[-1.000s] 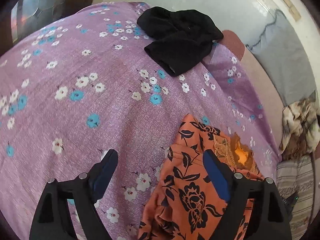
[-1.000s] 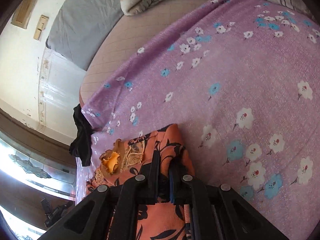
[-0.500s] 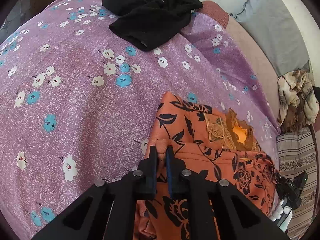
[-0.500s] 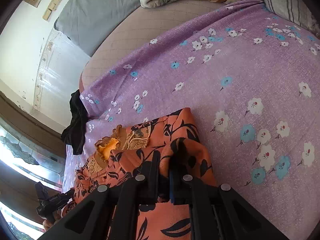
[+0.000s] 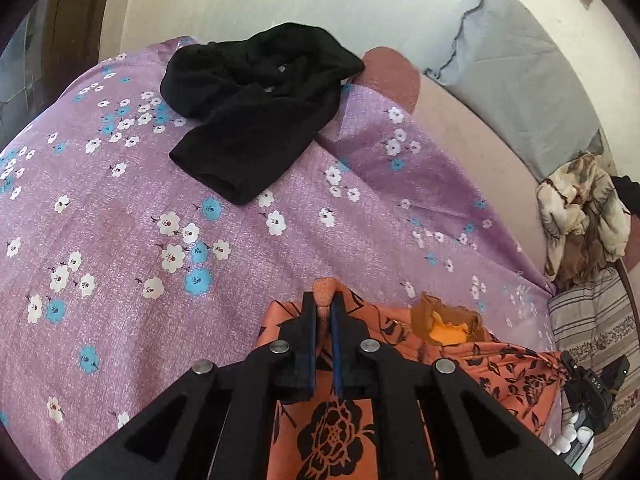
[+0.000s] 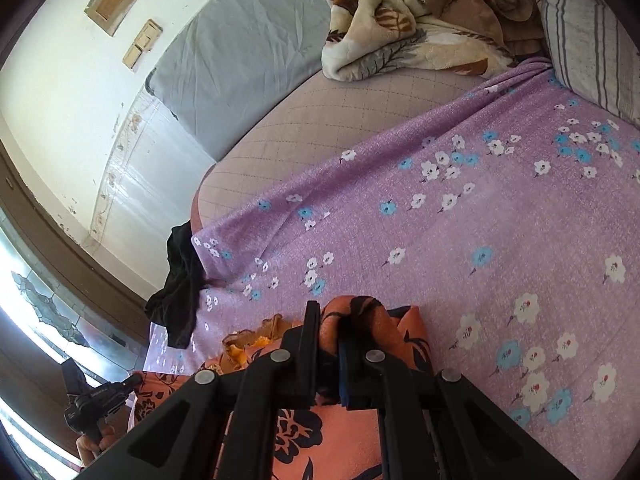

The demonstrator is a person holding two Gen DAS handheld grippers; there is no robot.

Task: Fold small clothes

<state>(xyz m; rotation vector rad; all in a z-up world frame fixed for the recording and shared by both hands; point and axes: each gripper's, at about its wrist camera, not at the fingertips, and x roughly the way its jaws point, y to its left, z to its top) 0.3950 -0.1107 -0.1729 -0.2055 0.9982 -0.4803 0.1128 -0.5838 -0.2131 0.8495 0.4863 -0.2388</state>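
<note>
An orange garment with black flowers (image 5: 340, 432) hangs between my two grippers above the purple flowered sheet (image 5: 120, 240). My left gripper (image 5: 323, 300) is shut on one pinched edge of it. My right gripper (image 6: 329, 320) is shut on another bunched edge of the same garment (image 6: 320, 436). Its yellow-lined neck opening (image 5: 446, 330) shows to the right in the left wrist view. A black garment (image 5: 256, 120) lies crumpled at the far edge of the sheet; it also shows at the left in the right wrist view (image 6: 180, 288).
A grey pillow (image 6: 240, 68) leans on the wall. A brown and cream blanket (image 6: 408, 20) is heaped beside a striped pillow (image 6: 588, 36). A hand-held camera (image 6: 96, 400) is at the bed's edge. The pink mattress (image 6: 320, 120) shows beyond the sheet.
My left gripper went from open to shut on the orange garment's edge. Both grippers then lifted the garment off the sheet and drew it back.
</note>
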